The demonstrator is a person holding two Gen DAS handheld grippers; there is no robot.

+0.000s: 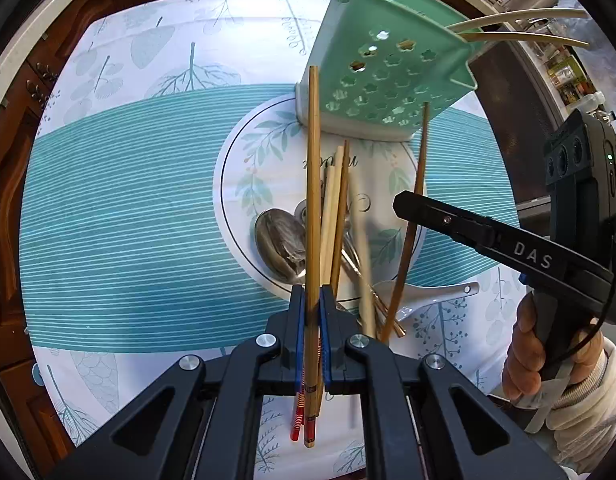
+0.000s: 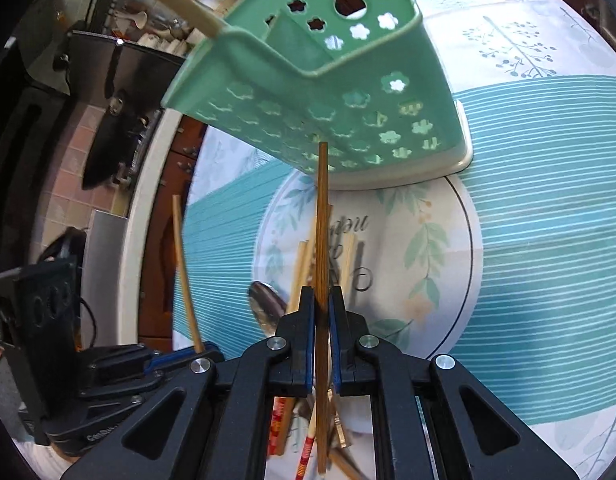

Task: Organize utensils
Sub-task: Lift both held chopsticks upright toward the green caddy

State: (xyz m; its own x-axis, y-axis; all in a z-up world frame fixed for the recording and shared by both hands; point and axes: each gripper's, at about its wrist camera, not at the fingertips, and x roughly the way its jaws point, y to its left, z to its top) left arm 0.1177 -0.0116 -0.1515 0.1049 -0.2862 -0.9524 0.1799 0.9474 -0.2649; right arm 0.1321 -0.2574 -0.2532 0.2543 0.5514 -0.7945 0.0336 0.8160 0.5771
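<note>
A green perforated utensil holder (image 1: 382,60) (image 2: 328,92) stands at the far edge of a round leaf-printed mat (image 1: 264,152) and holds two cream chopsticks (image 1: 520,26). My left gripper (image 1: 313,300) is shut on a light bamboo chopstick (image 1: 314,168), lifted above the pile. My right gripper (image 2: 322,300) is shut on a dark brown chopstick (image 2: 322,216); it also shows in the left wrist view (image 1: 418,168). On the mat lie loose chopsticks (image 1: 335,208), a metal spoon (image 1: 280,242) and a white ceramic spoon (image 1: 424,294).
A teal-striped tablecloth (image 1: 128,208) covers the round table with a white rim (image 2: 148,216). Dark wood cabinets stand beyond the left edge. A cluttered kitchen counter (image 1: 564,76) lies behind the holder.
</note>
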